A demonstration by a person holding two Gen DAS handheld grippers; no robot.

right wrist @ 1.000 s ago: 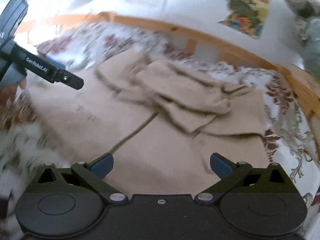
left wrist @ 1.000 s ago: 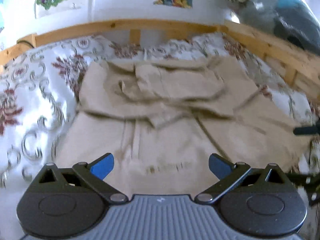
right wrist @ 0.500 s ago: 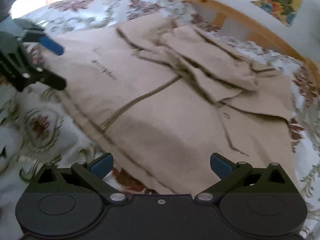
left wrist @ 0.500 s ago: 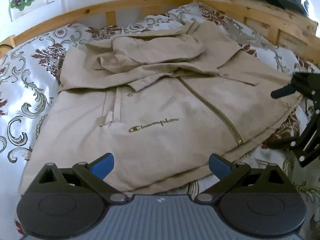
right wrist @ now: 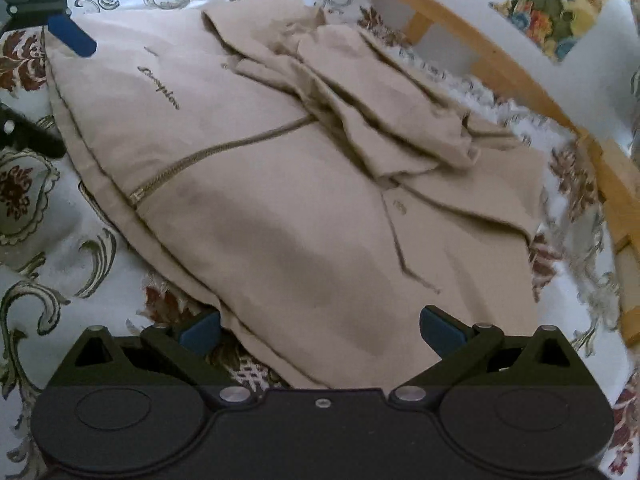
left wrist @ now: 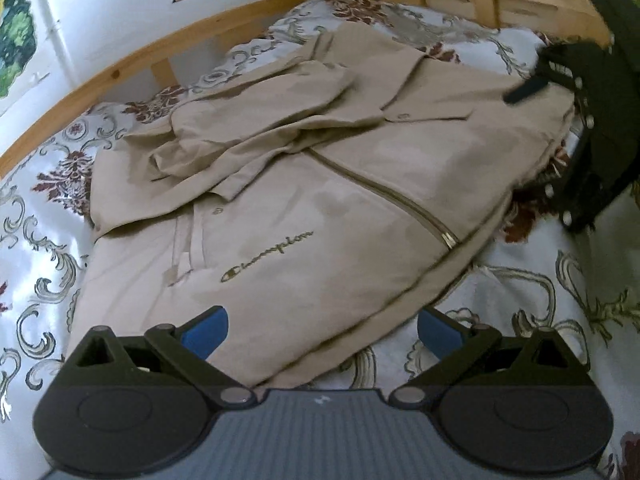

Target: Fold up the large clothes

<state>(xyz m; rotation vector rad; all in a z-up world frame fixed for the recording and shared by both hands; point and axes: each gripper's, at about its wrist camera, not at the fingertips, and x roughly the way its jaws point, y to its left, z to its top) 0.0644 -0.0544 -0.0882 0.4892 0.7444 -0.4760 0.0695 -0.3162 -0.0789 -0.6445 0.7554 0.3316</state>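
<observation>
The beige Champion jacket (left wrist: 320, 184) was spread on the floral bedspread (left wrist: 36, 248), its hem edge straddled at 6 o'clock by the released left gripper (left wrist: 322, 330) and right gripper (right wrist: 320, 330).

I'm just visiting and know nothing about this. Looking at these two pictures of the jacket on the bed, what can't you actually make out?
- Jacket hem nearest the camera: hidden behind each gripper's body, both views.
- Sleeves: bunched on the chest, so their ends are hidden.
- Right gripper, left wrist view: blurred and cut off by the edge.
- Wall pictures: cropped, too blurred to read.
</observation>
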